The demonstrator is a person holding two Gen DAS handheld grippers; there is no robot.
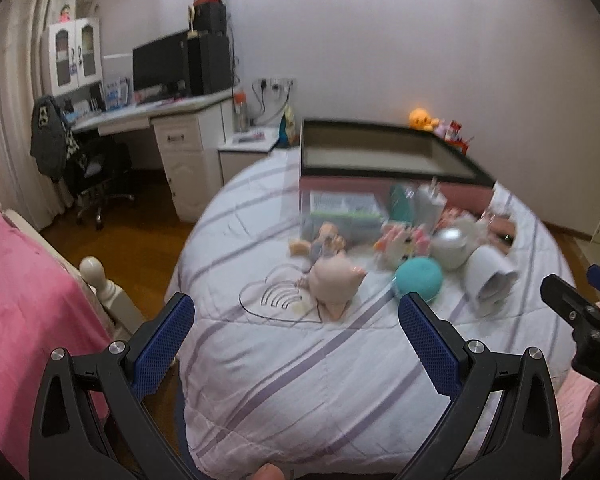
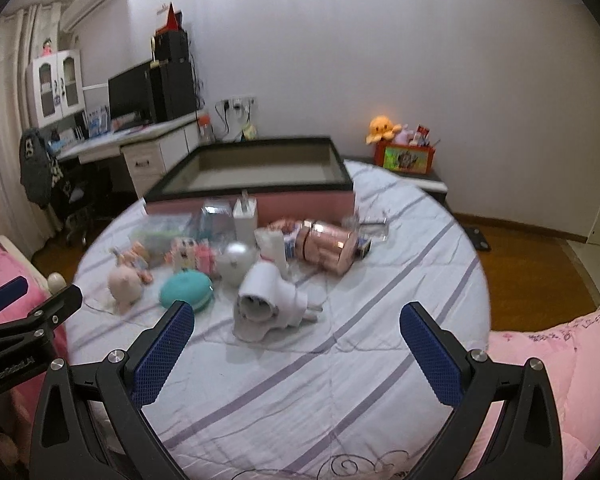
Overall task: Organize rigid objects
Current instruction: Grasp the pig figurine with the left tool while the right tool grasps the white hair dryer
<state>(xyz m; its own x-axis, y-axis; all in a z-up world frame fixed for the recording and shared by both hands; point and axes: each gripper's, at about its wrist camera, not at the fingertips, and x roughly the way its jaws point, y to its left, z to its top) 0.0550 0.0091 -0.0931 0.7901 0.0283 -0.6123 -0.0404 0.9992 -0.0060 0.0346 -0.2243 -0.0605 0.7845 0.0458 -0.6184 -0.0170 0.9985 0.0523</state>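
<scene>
Both grippers, left gripper (image 1: 296, 320) and right gripper (image 2: 296, 328), gaping empty over quilt (image 2: 300, 380); lettering unreadable

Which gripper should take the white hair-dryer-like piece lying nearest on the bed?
Right. The white piece lies almost centred ahead of the open right gripper; for the open left gripper it sits off to the right.

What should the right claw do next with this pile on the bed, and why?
Probably ease the right claw forward onto the white hair dryer. It lies nearest, both claws are open and empty, and the pink box behind the pile stands open.
</scene>
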